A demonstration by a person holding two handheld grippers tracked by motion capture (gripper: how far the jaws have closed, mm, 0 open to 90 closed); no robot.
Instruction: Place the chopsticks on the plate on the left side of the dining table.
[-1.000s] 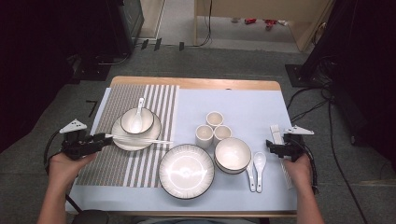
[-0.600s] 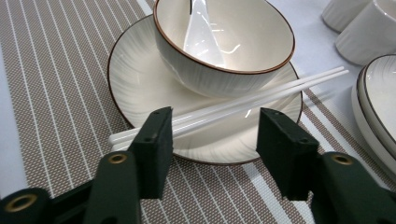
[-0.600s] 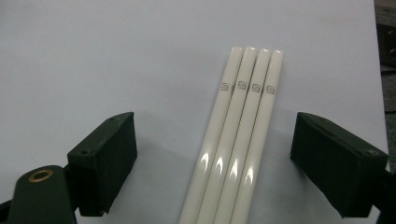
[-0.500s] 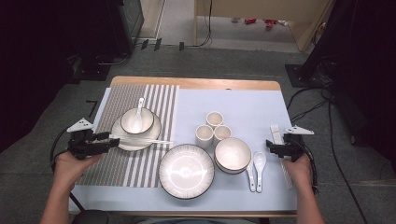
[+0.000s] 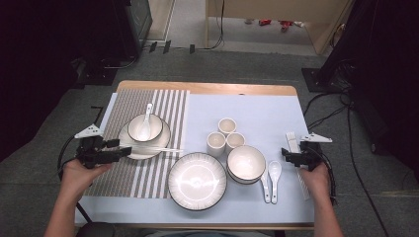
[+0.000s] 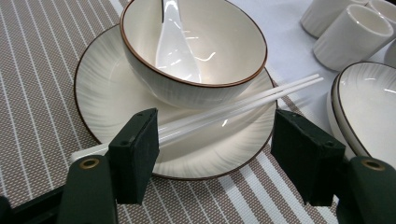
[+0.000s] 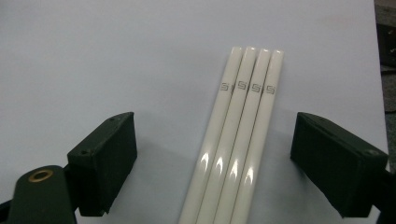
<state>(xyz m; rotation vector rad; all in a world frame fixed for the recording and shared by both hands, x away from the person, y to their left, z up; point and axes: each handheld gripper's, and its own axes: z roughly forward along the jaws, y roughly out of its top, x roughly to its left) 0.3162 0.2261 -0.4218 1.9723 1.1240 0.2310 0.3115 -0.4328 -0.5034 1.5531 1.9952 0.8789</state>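
1. Surface [image 5: 276, 106] is a wooden table under a pale blue cloth, grey carpet around it, cables on the floor; a brown striped placemat [image 5: 148, 106] covers the left part.
2. Left tongs [image 5: 124, 149] are at the left edge of the placemat in the high view, aimed at the small plate [image 5: 160, 143].
3. Left tongs' jaws have just been opening and now stand spread. In the left gripper view the white chopstick pair [image 6: 243, 103] lies between them; the left pad sits right at the chopsticks' near end, contact unclear, the right pad is well apart.
4. That chopstick pair rests across the near rim of the small plate [image 6: 100, 88], tips pointing toward the large plate [image 6: 364, 100].
5. A bowl [image 5: 145, 128] stands on the small plate with a white spoon [image 5: 146, 126] in it, handle leaning over the far rim.
6. Right tongs [image 5: 285, 155] are at the right edge of the cloth, jaws spread wide, nothing pinched.
7. In the right gripper view four white chopsticks [image 7: 243, 135] lie side by side, touching, flat on the cloth between the pads, clear of both.
8. Centre: large plate [image 5: 197, 180], second bowl [image 5: 246, 164] just right of it, three cups [image 5: 226, 136] clustered behind.
9. Two white spoons [image 5: 271, 178] lie between the second bowl and the right hand [image 5: 314, 178].
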